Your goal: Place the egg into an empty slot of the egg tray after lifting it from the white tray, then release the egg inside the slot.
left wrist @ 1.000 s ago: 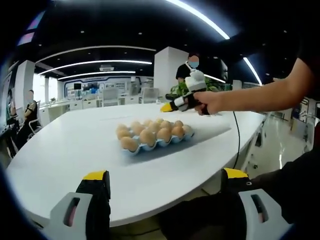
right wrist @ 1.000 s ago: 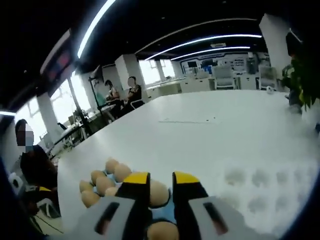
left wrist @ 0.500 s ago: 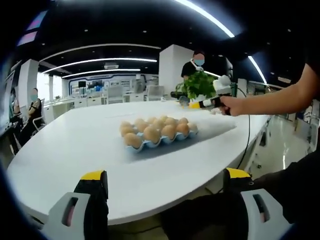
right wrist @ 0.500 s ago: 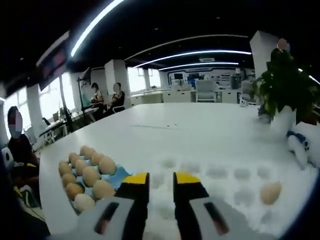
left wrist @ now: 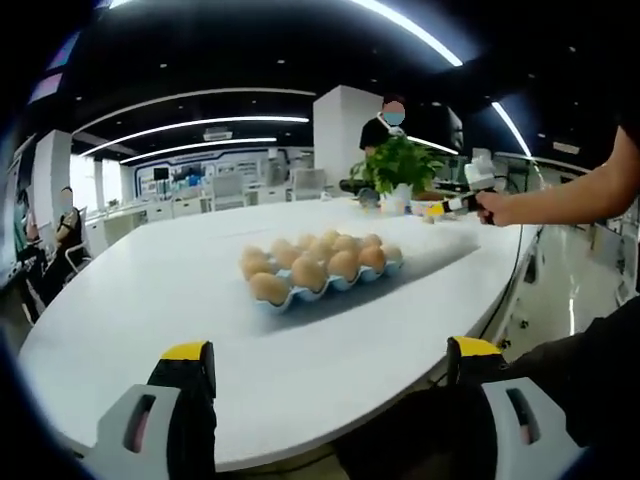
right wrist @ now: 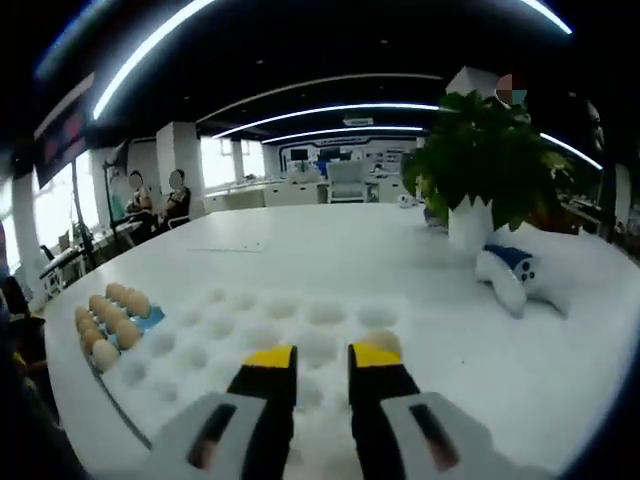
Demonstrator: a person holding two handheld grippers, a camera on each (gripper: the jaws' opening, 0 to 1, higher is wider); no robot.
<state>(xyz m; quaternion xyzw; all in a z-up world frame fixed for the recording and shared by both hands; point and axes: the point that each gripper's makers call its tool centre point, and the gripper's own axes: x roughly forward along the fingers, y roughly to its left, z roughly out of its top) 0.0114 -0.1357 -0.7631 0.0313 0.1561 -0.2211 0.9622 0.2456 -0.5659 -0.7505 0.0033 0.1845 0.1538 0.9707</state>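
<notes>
Egg tray (left wrist: 322,288), blue and packed with eggs, sits mid-table (left wrist: 150,300); white tray (right wrist: 190,350) just beside it. Right gripper (right wrist: 321,362), jaws narrowly apart, hovers at the lone egg (right wrist: 382,342) in a white-tray dimple. Left gripper (left wrist: 330,362) is spread wide.

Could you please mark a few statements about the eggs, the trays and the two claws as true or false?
1. The right claw is shut on an egg. False: it holds nothing; the egg lies in the white tray just past its right fingertip.
2. The blue egg tray holds many brown eggs. True.
3. The left claw is open and back from the table. True.
4. A potted plant stands on the table beyond the white tray. True.
5. The blue egg tray sits inside the white tray. False: it sits beside it, at the left in the right gripper view.
</notes>
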